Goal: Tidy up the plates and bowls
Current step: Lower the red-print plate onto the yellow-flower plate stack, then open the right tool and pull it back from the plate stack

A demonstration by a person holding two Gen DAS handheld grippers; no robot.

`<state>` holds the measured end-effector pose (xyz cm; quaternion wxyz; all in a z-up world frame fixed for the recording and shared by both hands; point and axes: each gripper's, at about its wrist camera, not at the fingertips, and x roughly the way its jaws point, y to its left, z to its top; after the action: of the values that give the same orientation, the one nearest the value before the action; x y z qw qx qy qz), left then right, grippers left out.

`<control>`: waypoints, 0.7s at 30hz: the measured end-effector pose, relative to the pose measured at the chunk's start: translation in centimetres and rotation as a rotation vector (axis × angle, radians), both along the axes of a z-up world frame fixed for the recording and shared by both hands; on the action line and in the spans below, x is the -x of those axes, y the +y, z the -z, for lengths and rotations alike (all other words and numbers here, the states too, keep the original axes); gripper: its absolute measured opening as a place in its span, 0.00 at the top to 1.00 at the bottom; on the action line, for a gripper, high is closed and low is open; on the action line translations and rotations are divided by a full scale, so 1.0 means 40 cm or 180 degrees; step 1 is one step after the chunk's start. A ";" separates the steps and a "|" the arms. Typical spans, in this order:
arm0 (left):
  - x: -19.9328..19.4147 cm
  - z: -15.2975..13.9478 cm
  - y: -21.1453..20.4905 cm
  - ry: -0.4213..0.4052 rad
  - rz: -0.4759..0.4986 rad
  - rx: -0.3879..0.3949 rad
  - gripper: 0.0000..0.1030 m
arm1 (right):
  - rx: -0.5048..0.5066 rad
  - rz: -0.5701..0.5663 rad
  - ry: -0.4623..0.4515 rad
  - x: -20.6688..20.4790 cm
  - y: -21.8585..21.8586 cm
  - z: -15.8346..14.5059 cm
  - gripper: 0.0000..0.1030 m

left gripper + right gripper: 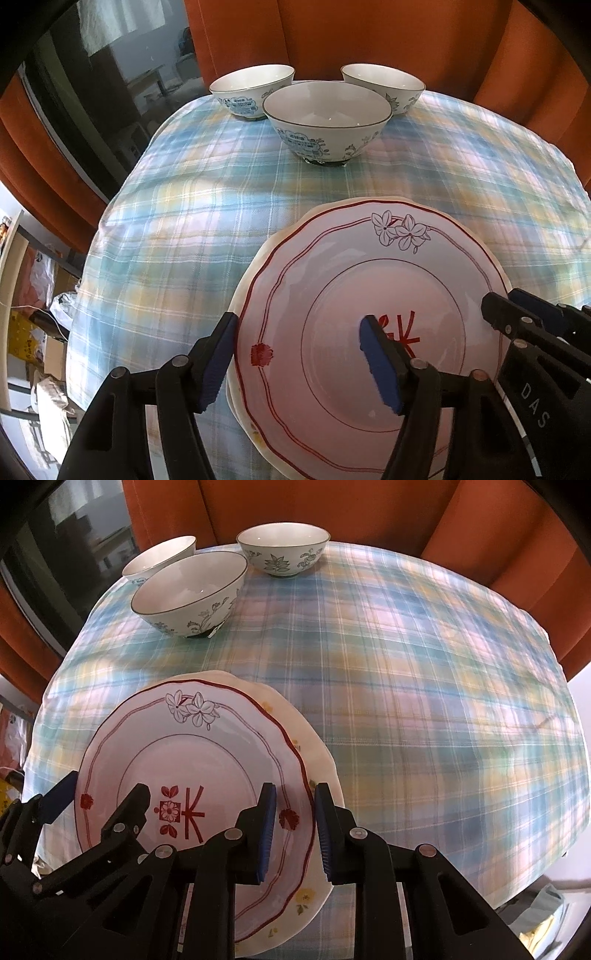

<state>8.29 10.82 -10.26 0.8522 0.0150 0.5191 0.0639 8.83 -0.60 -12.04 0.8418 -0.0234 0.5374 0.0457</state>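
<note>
While a plaid cloth (177,229) covers the desk, a red-lined plate (332,295) lies on a cream plate (317,753) at its near edge. Three bowls (327,118) stand close together at the far side. Left gripper (295,362) has its fingers spread across the top plate's left rim; right gripper (295,830) straddles its right rim, fingers apart.
</note>
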 end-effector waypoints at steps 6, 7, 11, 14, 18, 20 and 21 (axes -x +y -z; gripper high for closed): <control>0.011 -0.001 0.001 0.0109 0.0105 0.0147 0.18 | -0.0104 0.0016 0.0068 0.006 -0.014 -0.002 0.76; 0.013 -0.003 0.006 0.0126 0.0098 0.0183 0.18 | -0.0100 0.0021 0.0078 0.008 -0.017 -0.003 0.74; 0.018 -0.018 0.027 0.0095 0.0065 0.0223 0.13 | -0.0103 0.0092 0.0059 0.018 -0.030 -0.014 0.54; 0.019 -0.036 0.040 0.0045 0.0059 0.0245 0.10 | -0.0148 0.0150 -0.0028 0.025 -0.041 -0.035 0.40; 0.010 -0.059 0.044 -0.0002 0.0076 0.0278 0.08 | -0.0199 0.0125 -0.0107 0.017 -0.045 -0.068 0.35; -0.004 -0.070 0.041 -0.0027 0.0075 0.0273 0.08 | -0.0188 0.0099 -0.0167 0.009 -0.045 -0.090 0.35; -0.015 -0.078 0.041 -0.0047 0.0066 0.0294 0.08 | -0.0180 0.0081 -0.0206 0.003 -0.045 -0.106 0.35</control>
<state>8.88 12.44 -7.12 0.8564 -0.0195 0.5150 0.0311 8.73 -2.40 -7.81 0.8596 0.0058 0.5086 0.0493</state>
